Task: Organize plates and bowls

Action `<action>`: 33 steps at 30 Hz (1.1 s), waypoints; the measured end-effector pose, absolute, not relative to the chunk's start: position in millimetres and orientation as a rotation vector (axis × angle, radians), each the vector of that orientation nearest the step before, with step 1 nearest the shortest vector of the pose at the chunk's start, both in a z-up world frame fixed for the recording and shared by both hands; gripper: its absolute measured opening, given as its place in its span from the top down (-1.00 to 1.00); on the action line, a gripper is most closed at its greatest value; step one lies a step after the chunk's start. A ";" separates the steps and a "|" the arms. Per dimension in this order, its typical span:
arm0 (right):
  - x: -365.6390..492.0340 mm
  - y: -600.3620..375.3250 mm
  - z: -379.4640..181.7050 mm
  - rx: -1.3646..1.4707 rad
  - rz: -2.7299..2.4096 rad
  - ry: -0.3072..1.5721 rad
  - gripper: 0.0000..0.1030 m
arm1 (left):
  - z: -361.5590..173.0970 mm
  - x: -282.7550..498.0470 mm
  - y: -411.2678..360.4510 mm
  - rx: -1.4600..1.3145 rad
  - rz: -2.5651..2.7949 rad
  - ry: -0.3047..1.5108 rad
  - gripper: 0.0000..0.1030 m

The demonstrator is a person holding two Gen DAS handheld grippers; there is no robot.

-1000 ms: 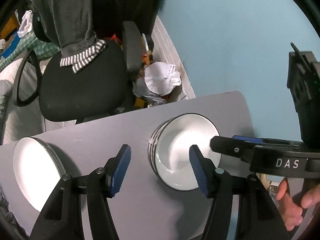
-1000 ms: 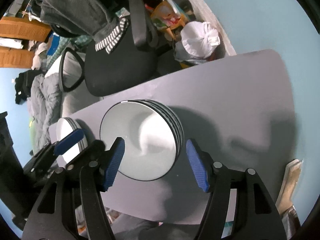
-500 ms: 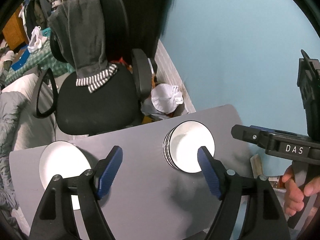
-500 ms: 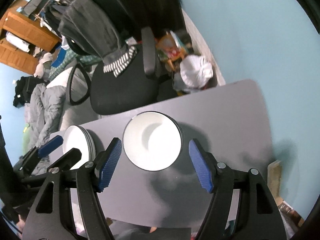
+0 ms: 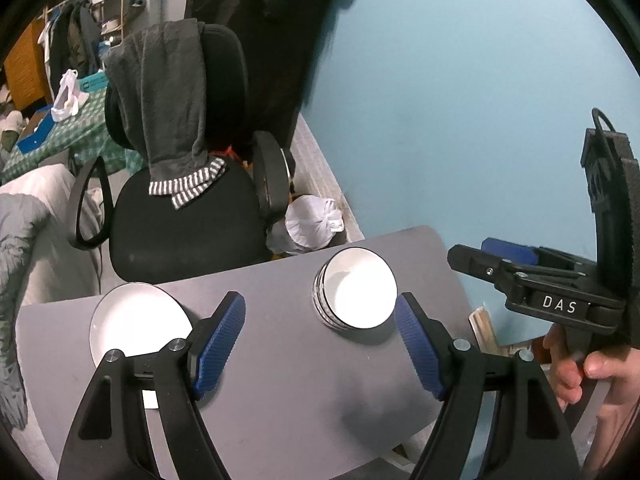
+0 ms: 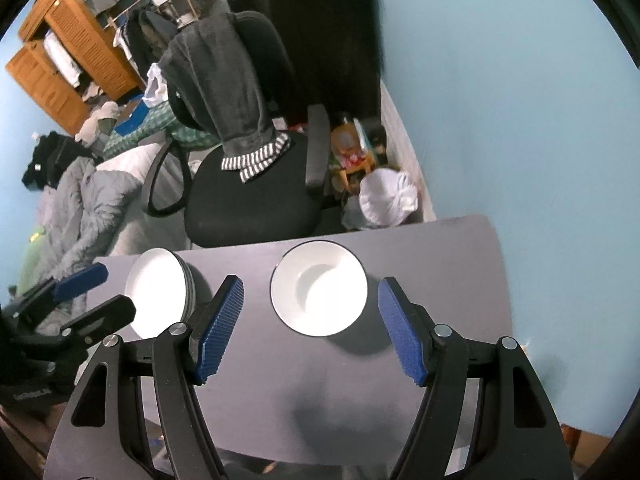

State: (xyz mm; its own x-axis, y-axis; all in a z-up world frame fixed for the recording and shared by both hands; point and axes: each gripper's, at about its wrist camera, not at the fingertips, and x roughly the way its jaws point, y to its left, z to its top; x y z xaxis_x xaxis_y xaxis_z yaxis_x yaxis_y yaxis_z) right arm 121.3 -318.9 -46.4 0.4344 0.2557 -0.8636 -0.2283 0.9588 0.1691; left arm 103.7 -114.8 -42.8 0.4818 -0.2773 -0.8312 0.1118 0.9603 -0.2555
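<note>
A stack of white bowls (image 5: pixel 355 294) with dark striped sides sits on the grey table (image 5: pixel 280 380), toward its far right part, and a stack of white plates (image 5: pixel 138 320) sits toward the far left part, well apart from the bowls.

The left claw (image 5: pixel 320 344) hangs above the table with its blue-padded fingers (image 5: pixel 218 340) spread wide and nothing between them. In the left wrist view the bowls lie ahead of it, nearer the right-hand pad, while the plates lie beside and partly behind the left-hand finger.

The right claw (image 6: pixel 310 328) is likewise spread wide and empty above the table. In the right wrist view the bowl stack (image 6: pixel 319 287) lies straight ahead, framed between its two pads without touching either, and the plate stack (image 6: pixel 160 292) lies just outside the left-hand pad.

A hand (image 5: pixel 580 364) grips the right claw's handle in the left wrist view. Beyond the table stands a black office chair (image 6: pixel 256 196) with a grey garment (image 6: pixel 228 92) draped over its back.
</note>
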 end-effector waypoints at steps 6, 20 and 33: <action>115.0 -317.4 -39.7 0.025 0.321 1.064 -0.37 | -34.2 95.1 -115.9 -0.171 -0.262 1.031 -0.52; 119.0 -322.3 -29.4 -0.056 0.317 1.042 -0.37 | -35.1 100.2 -121.1 -0.138 -0.258 1.046 -0.52; 147.9 -333.5 -46.5 -0.098 0.361 1.120 -0.41 | -48.9 120.9 -131.3 -0.179 -0.220 1.086 -0.52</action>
